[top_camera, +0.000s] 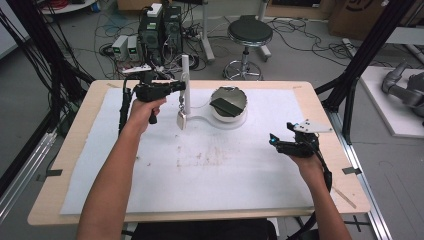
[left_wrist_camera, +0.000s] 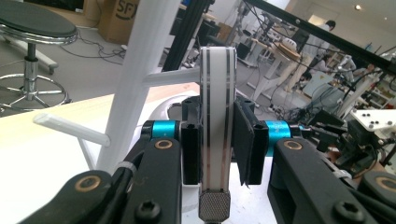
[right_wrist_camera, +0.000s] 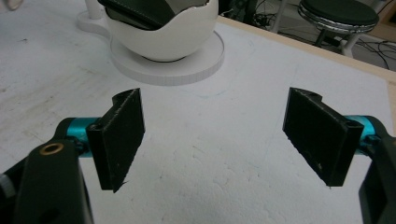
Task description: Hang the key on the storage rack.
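My left gripper (top_camera: 179,86) is held above the back of the table, next to a white upright stand (top_camera: 186,80) with side pegs. It is shut on a white band with two dark stripes (left_wrist_camera: 215,93), which has a knurled metal knob at its lower end. In the high view the band (top_camera: 181,119) hangs down below the jaws. The stand's post (left_wrist_camera: 140,70) rises just left of the jaws. My right gripper (top_camera: 273,140) hovers over the white sheet at the right, open, with nothing between its pads (right_wrist_camera: 122,140).
A white egg-shaped bowl (top_camera: 228,111) on a round base holds a dark flat object (top_camera: 227,104) just right of the stand; it also lies ahead of the right gripper (right_wrist_camera: 173,37). A white sheet (top_camera: 200,165) covers the wooden table. A stool (top_camera: 249,35) stands behind.
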The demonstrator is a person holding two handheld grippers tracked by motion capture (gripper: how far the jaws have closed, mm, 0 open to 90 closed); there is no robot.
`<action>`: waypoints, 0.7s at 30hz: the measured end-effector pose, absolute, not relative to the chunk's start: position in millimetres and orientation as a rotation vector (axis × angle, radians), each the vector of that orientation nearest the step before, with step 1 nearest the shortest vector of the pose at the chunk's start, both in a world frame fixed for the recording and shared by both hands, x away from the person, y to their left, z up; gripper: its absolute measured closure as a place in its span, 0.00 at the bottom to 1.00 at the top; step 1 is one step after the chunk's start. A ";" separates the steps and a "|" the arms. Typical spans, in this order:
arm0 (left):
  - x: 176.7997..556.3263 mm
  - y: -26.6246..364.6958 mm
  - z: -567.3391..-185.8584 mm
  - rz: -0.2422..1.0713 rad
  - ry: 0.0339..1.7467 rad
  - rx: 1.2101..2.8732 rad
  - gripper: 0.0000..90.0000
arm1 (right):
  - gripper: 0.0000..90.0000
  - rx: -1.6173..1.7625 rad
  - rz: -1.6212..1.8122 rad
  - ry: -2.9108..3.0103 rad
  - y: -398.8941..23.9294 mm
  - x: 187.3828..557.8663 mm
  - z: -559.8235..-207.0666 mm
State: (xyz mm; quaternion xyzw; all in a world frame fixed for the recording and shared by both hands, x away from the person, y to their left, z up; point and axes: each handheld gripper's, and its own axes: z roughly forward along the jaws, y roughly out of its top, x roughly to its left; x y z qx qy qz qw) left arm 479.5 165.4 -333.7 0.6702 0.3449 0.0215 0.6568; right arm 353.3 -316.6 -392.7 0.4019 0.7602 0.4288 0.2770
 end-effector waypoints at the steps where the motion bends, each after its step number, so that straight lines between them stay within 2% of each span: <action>1: 480.0 166.0 -334.2 0.053 0.784 1.518 0.82 | 0.24 1.079 1.154 2.042 -316.5 353.3 -392.8; 9: 482.3 165.0 -336.5 0.089 0.823 1.513 0.80 | 0.24 1.071 1.153 2.045 -315.8 353.3 -392.6; 16: 475.5 173.1 -338.0 0.173 0.891 1.485 0.62 | 0.24 1.070 1.160 2.032 -316.4 352.7 -391.7; 21: 463.5 182.4 -339.5 0.262 0.899 1.472 0.54 | 0.24 1.065 1.154 2.037 -315.1 352.6 -391.6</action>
